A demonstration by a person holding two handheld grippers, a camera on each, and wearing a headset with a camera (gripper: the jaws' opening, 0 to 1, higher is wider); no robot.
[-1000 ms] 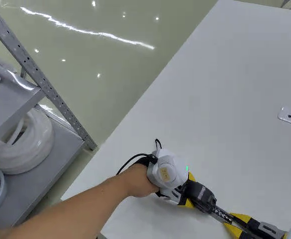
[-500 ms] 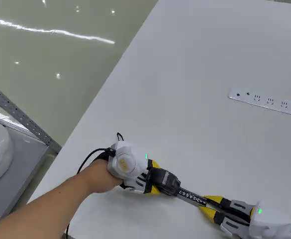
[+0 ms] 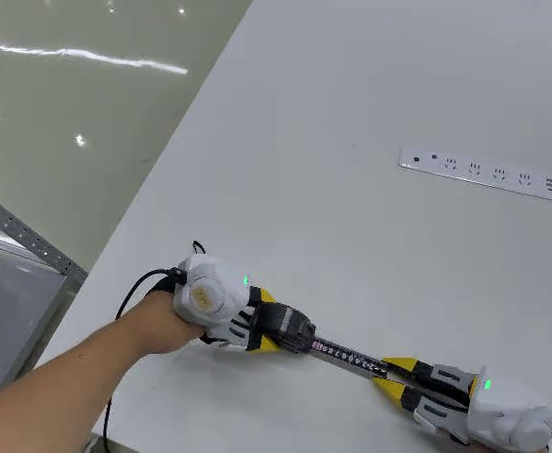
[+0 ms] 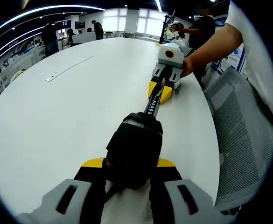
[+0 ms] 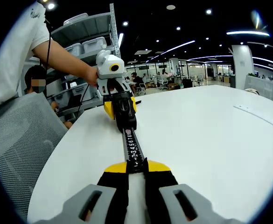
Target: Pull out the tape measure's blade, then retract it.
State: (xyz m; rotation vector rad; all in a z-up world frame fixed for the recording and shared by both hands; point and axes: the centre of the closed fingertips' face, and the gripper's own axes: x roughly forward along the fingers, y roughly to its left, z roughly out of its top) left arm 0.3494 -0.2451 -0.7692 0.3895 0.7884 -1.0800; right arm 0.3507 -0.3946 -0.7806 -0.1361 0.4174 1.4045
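1. Item, tape measure (image 4: 135,151): black case, low over the white table (image 3: 351,132) near its front-left edge, clamped between the yellow-tipped jaws of the left gripper (image 3: 268,323), which are closed on it
2. Item, blade (image 5: 132,142): extends a short way from the case, numbered face up; its free end is pinched by the right gripper (image 5: 135,167), jaws closed on it
3. Risk, slip: the thin blade could slide out of the right jaws if the pull goes off-line, and would likely snap back into the case
4. Risk, twist: the case looks rounded and could turn in the left jaws under load, kinking the blade
5. Risk, edge: the case is near the table edge; if the left jaws loosen, it could drop to the floor
6. Risk, retraction: letting the blade go all at once could whip it
7. Hidden: the blade's end hook, covered by the right jaws
8. Unclear: whether the case rests on the table or hangs just above it
9. Unclear: any lock button on the case
10. Cut off: the power strip (image 3: 488,174), well apart from the work, runs to the head view's right edge
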